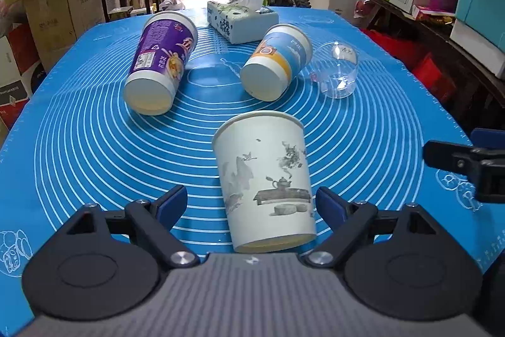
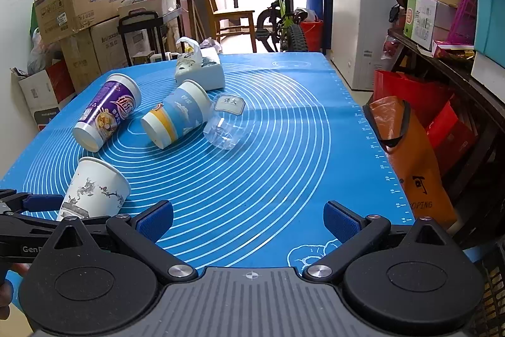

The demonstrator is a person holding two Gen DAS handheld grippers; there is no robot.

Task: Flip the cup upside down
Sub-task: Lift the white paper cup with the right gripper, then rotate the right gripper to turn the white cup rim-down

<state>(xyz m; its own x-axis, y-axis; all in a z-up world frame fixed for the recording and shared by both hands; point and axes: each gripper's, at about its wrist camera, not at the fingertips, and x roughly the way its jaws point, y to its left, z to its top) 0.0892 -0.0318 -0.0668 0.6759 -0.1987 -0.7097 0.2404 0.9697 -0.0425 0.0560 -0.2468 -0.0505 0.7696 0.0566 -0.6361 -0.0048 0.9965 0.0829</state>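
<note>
- The white paper cup [image 1: 265, 179] with the ink teapot print lies on the blue mat [image 1: 94, 147], tipped on its side, right between the left gripper's [image 1: 251, 204] blue pads [image 1: 172, 204].
- Those jaws are spread wide, neither pad touching the cup.
- The right gripper [image 2: 249, 221] is spread too, nothing in it, hanging over bare mat off to the cup's right.
- Further back: purple cup [image 1: 161, 65], blue-and-orange cup [image 1: 274, 62], clear glass [image 1: 337, 70], all lying down, plus a tissue box [image 1: 241, 19].
</note>
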